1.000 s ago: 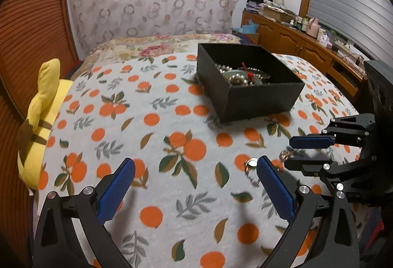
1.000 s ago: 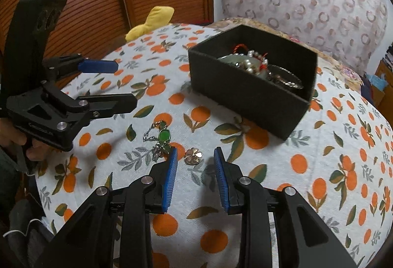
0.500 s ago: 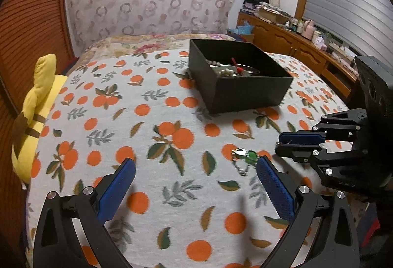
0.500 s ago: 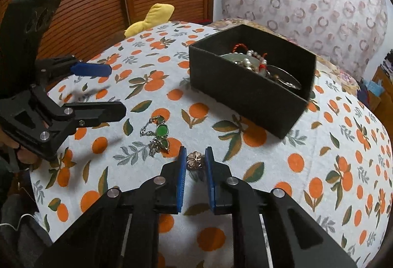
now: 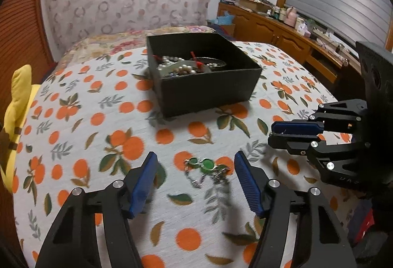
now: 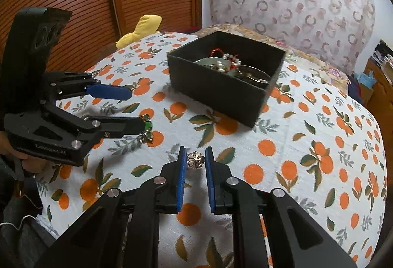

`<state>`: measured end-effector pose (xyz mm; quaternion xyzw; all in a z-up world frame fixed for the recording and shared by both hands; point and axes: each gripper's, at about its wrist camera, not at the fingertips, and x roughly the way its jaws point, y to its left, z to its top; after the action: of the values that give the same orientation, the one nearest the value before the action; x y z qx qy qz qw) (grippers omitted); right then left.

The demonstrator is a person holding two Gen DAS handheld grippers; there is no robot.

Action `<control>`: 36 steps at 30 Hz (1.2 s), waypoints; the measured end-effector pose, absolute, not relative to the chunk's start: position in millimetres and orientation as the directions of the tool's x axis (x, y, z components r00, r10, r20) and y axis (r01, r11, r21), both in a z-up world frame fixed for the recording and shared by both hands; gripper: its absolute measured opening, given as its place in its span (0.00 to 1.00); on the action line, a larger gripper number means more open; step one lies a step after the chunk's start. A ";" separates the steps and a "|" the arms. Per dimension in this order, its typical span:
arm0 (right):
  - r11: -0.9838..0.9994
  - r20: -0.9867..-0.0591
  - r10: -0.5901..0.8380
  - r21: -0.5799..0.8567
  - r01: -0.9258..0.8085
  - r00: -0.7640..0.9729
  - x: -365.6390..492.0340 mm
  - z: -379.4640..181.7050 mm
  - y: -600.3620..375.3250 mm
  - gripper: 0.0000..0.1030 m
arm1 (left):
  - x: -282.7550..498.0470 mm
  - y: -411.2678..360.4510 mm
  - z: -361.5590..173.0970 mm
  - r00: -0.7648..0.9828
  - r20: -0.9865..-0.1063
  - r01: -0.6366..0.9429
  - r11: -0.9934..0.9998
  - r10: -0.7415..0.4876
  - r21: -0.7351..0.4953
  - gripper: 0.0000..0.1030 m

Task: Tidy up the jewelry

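Right wrist view: we see our right hand-held gripper pinching a small flower-shaped charm low in the frame's centre. Our left hand-held gripper is spread wide around a green-stone bracelet on the orange-print bedspread. A black jewelry box sits above centre.

I see a matt black box — cardboard by its look — on a soft printed cloth bedspread. The flower charm shines metallic; my jaws carry ribbed blue pads — matt.
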<state>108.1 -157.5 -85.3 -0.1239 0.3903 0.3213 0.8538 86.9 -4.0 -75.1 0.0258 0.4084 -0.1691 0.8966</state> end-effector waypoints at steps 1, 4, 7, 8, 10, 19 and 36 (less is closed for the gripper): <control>0.764 -0.745 0.452 0.041 -0.643 0.490 107.9 -85.0 -159.5 0.17 | 87.1 -6.6 -76.3 0.605 -0.744 0.330 0.940 -0.284 -0.090 0.57; 0.770 -0.744 0.451 0.045 -0.636 0.493 107.6 -85.2 -165.0 0.17 | 87.4 -15.0 -81.3 0.594 -0.756 0.342 0.937 -0.275 -0.072 0.48; 0.774 -0.743 0.450 0.047 -0.632 0.495 107.0 -85.5 -169.1 0.17 | 87.7 -20.2 -86.3 0.584 -0.765 0.345 0.936 -0.271 -0.069 0.43; 0.774 -0.742 0.450 0.048 -0.631 0.496 107.1 -85.6 -169.9 0.17 | 86.2 -22.4 -87.1 0.590 -0.763 0.347 0.936 -0.263 -0.054 0.43; 0.776 -0.741 0.451 0.050 -0.629 0.498 107.5 -85.3 -171.5 0.17 | 83.5 -26.0 -88.2 0.599 -0.763 0.349 0.937 -0.242 -0.024 0.41; 0.776 -0.740 0.452 0.050 -0.628 0.499 107.4 -84.8 -172.5 0.17 | 77.7 -22.7 -86.9 0.605 -0.757 0.361 0.933 -0.246 -0.015 0.20; 0.778 -0.734 0.454 0.050 -0.626 0.505 110.4 -81.2 -173.3 0.17 | 81.3 -12.3 -65.1 0.642 -0.717 0.333 0.941 -0.273 -0.060 0.03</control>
<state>110.4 -173.3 -81.2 -0.1114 0.3857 0.3139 0.8604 81.3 -12.3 -65.1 0.0387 0.3886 -0.1673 0.9053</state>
